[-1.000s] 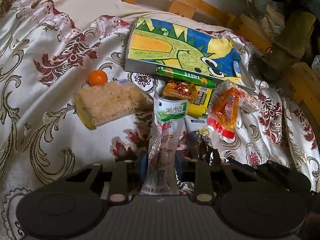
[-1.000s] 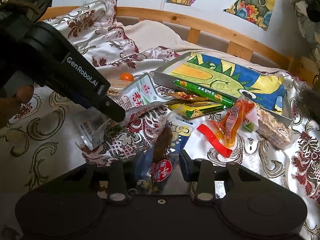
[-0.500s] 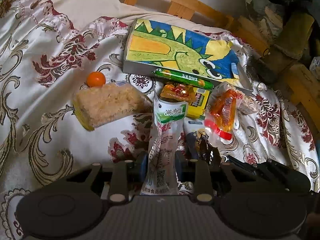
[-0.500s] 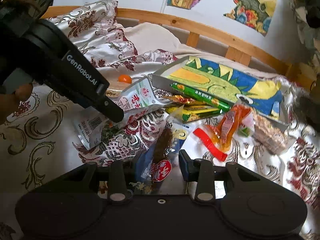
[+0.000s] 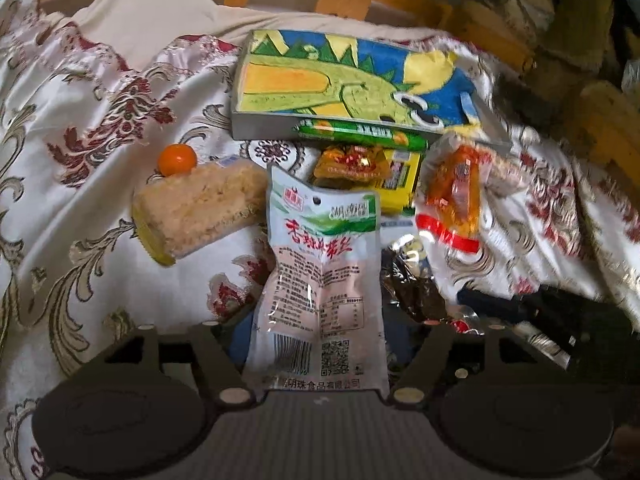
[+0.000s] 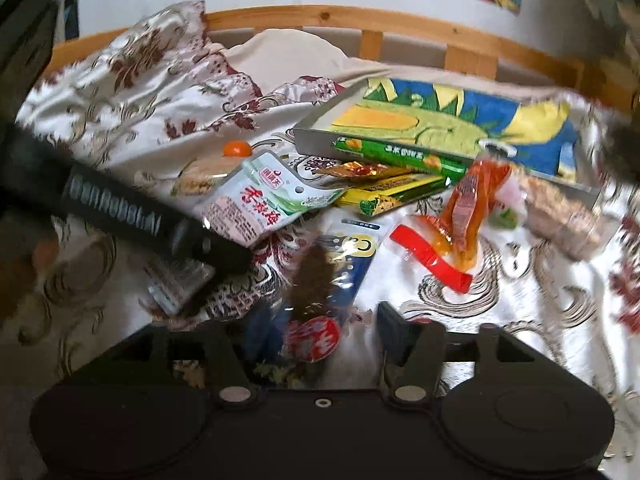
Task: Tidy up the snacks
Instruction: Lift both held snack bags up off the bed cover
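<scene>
My left gripper (image 5: 316, 344) has its fingers spread; a white and green snack pouch (image 5: 324, 280) lies flat between them on the bedspread. The same pouch (image 6: 264, 200) shows in the right wrist view under the left gripper's black finger (image 6: 160, 228). My right gripper (image 6: 316, 332) stands open around the lower end of a dark snack in a clear blue-edged packet (image 6: 320, 280). A shallow grey box with a painted dinosaur (image 5: 352, 84) lies beyond the snacks.
On the patterned bedspread lie a rice cake bar (image 5: 196, 208), a small orange (image 5: 177, 159), a green stick pack (image 5: 360, 132), a yellow pack (image 5: 400, 184), an orange-red packet (image 5: 452, 200) and another rice bar (image 6: 560, 216). A wooden bed rail (image 6: 360, 24) runs behind.
The left gripper's fingers have spread apart and the pouch, held upright edge-on before, now lies flat and wide between them. The right gripper's fingers have also widened around the dark packet.
</scene>
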Demonstrator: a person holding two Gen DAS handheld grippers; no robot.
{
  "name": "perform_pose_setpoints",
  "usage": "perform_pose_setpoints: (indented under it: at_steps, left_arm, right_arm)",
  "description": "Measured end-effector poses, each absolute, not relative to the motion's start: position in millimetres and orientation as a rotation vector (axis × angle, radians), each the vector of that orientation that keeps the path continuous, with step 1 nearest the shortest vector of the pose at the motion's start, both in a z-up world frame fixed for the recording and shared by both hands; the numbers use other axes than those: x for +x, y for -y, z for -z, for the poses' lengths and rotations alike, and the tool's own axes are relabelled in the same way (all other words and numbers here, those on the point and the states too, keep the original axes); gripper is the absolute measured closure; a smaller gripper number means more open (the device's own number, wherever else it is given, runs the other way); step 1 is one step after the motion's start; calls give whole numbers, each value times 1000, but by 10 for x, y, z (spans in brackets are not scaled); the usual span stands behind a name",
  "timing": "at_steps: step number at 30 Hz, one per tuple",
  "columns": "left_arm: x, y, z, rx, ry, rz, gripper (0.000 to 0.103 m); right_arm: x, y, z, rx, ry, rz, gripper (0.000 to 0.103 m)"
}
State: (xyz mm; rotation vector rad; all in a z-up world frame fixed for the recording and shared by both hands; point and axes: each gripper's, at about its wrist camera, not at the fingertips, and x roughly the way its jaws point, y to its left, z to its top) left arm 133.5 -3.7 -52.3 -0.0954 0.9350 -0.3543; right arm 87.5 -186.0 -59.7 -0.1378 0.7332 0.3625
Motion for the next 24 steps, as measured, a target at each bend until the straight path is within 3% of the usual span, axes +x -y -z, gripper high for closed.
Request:
perform_pose_setpoints:
  at_steps: [4,6,7,15,20,24]
  left_arm:
    - [1343,63,583,-76,-939,362,25]
    - [1348,41,592,-92,-939,366,25]
    - [1348,29,593,-98,-938,369,26]
    - [1360,-40,572,-131,-938,387,35]
    - [1333,-36,510,-136,-924,395,63]
    - [1304,-10,470,-132,-912,390,73]
  right_arm:
    - [929,1887,657,-110,-765,-374,35]
    - [886,1859,658,-145,-748,-376,43]
    - [860,1846,654,-160,-740,-382,52]
    - [696,1944,530,-158,-696,-341,56]
    - [624,2061,462,-167,-672,-318,57]
    - [600,2070,440,-170,-658,-322,57]
